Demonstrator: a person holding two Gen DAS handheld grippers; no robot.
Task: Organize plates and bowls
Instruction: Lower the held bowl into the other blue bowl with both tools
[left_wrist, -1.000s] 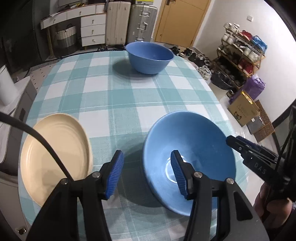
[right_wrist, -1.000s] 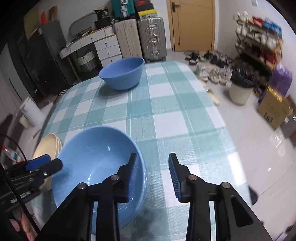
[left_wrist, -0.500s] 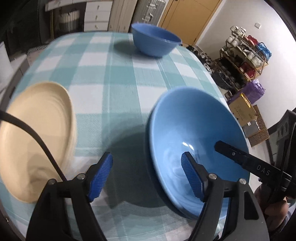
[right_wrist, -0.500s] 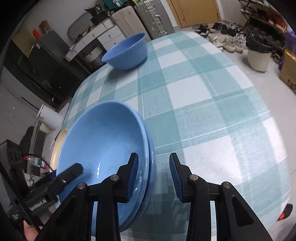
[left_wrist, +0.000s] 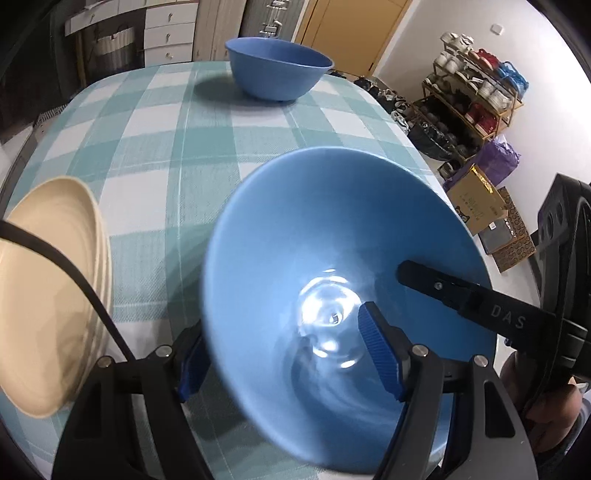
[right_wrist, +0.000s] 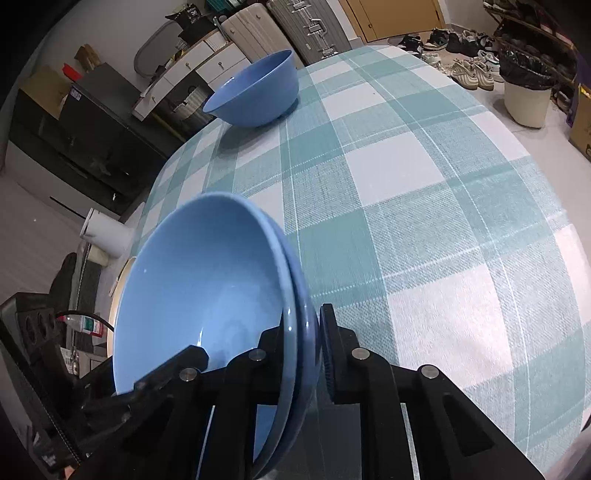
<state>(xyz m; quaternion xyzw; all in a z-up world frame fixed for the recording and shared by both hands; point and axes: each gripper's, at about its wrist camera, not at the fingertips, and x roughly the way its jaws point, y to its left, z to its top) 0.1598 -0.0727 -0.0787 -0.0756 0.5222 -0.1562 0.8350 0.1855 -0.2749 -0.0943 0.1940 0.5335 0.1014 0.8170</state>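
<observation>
- Surface: a table (left_wrist: 155, 155) covered by a teal-and-white checked cloth fills the centre of both views.
- Room: suitcases (right_wrist: 295, 29) and a white drawer unit (left_wrist: 168, 31) occupy the upper frame; a shoe rack (left_wrist: 476, 96) stands at right in the left wrist view.
- Stacked blue bowls (right_wrist: 207, 295) sit at lower centre of both views; a second blue bowl (left_wrist: 277, 68) sits at upper centre, well apart.
- A cream plate (left_wrist: 48, 295) lies at the left edge, just beside the stack.
- Left gripper (left_wrist: 284, 358): its jaws straddle the near rim of the stack, one pad outside, one inside, closing, with no pad seen pressing.
- Right gripper (right_wrist: 306, 354): its jaws are closing and clamp the rim of the stack.
- Right wrist view only: two nested rims, and a white bin (right_wrist: 526, 101) at upper right.
- Left wrist view only: the glossy bowl interior, and a hand (left_wrist: 546, 402) at lower right.
</observation>
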